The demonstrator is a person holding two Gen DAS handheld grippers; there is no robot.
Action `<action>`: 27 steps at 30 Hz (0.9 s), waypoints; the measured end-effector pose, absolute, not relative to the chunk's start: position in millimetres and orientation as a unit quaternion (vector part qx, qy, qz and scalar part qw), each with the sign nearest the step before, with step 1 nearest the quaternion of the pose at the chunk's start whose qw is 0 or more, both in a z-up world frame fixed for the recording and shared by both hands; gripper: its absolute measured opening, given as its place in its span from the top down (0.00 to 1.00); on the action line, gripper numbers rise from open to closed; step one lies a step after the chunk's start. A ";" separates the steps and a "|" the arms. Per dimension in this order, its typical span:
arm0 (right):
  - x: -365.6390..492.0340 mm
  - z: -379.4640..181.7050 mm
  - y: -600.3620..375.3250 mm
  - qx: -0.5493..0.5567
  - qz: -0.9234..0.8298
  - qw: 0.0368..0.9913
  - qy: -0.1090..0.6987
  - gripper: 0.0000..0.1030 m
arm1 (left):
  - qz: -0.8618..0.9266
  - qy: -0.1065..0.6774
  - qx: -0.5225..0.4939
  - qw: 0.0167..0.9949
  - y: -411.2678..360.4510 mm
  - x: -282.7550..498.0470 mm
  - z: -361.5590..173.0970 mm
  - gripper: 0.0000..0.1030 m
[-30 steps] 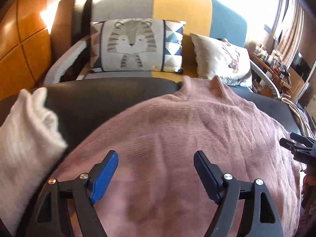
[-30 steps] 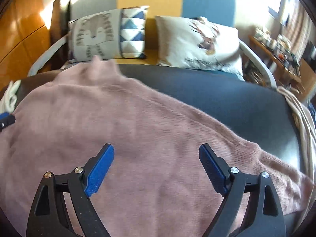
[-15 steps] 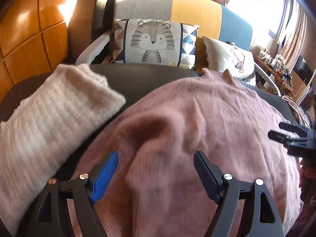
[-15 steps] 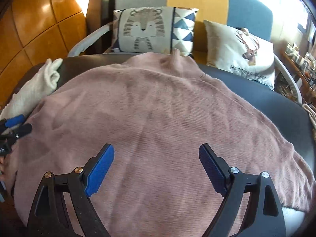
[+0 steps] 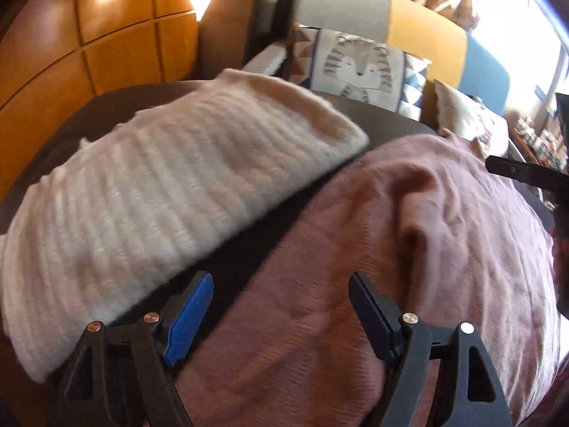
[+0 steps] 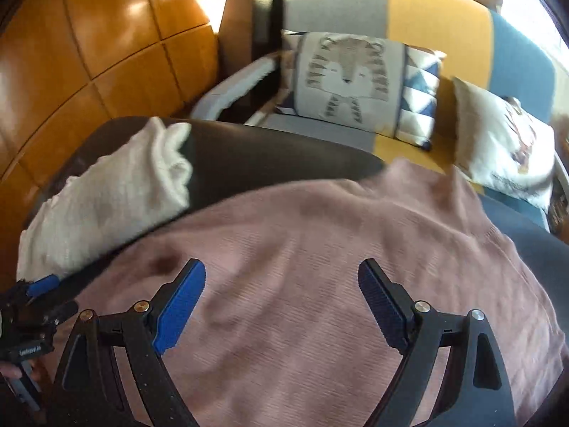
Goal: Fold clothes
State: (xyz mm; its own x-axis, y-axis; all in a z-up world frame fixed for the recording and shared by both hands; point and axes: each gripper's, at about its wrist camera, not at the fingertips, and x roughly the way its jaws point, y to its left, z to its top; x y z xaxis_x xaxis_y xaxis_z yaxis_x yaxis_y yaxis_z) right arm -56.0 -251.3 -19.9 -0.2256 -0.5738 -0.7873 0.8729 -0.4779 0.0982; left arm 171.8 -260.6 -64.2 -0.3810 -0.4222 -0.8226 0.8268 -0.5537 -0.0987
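Observation:
A pink knit sweater [image 5: 409, 249] lies spread on the dark table [image 5: 384, 121], collar at the far side; it also fills the right wrist view [image 6: 338, 249]. A folded cream knit garment [image 5: 160, 195] lies to its left, also in the right wrist view [image 6: 106, 199]. My left gripper [image 5: 281, 299] is open and empty over the sweater's left edge, beside the cream garment. My right gripper [image 6: 281, 284] is open and empty over the sweater's middle. The left gripper shows at the lower left of the right wrist view [image 6: 39, 295].
A sofa [image 6: 426, 3] in grey, yellow and blue stands behind the table, with a tiger cushion [image 6: 352, 74] and a white deer cushion [image 6: 505, 142]. Orange wood panels [image 6: 89, 53] line the left wall. Cluttered shelves [image 5: 540, 135] stand at the far right.
Both grippers have swung left, staying open. The cream garment now fills the left of the left wrist view, and the sweater's left side shows a raised wrinkle.

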 end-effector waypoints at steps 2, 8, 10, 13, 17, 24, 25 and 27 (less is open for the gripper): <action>-43.8 -21.9 -258.5 0.398 -0.754 0.486 0.192 0.13 | -0.795 0.265 0.373 0.399 -276.2 171.1 -55.4 0.22; -38.5 -47.2 -235.1 0.425 -0.749 0.466 0.203 0.13 | -0.826 0.236 0.320 0.399 -319.9 113.0 -27.0 0.22; -41.8 -55.2 -223.7 0.433 -0.750 0.456 0.206 0.13 | -0.810 0.244 0.330 0.419 -335.3 101.6 -38.8 0.22; -46.8 -65.1 -212.4 0.442 -0.750 0.444 0.212 0.13 | -0.769 0.253 0.354 0.469 -357.6 97.9 -69.9 0.22; -51.7 -72.7 -210.2 0.450 -0.746 0.440 0.219 0.13 | -0.755 0.219 0.370 0.494 -359.9 100.6 -93.3 0.23; -50.6 -85.0 -209.4 0.461 -0.743 0.433 0.220 0.13 | -0.723 0.195 0.369 0.550 -376.7 105.4 -97.1 0.22; -50.6 -84.7 -209.1 0.461 -0.743 0.433 0.218 0.13 | -0.718 0.194 0.368 0.559 -385.5 110.7 -97.3 0.22; -50.9 -84.1 -209.9 0.461 -0.744 0.432 0.219 0.13 | -0.710 0.192 0.364 0.571 -400.1 121.9 -99.2 0.22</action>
State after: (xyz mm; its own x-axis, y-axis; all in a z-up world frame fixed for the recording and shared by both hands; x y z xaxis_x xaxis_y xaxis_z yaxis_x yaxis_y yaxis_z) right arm -50.9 -209.9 -84.1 -0.2019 -0.4405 -0.8747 0.8441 -0.5312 0.0727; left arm 121.9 -400.1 -99.2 -0.0822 -0.6712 -0.7367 0.9510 -0.2739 0.1434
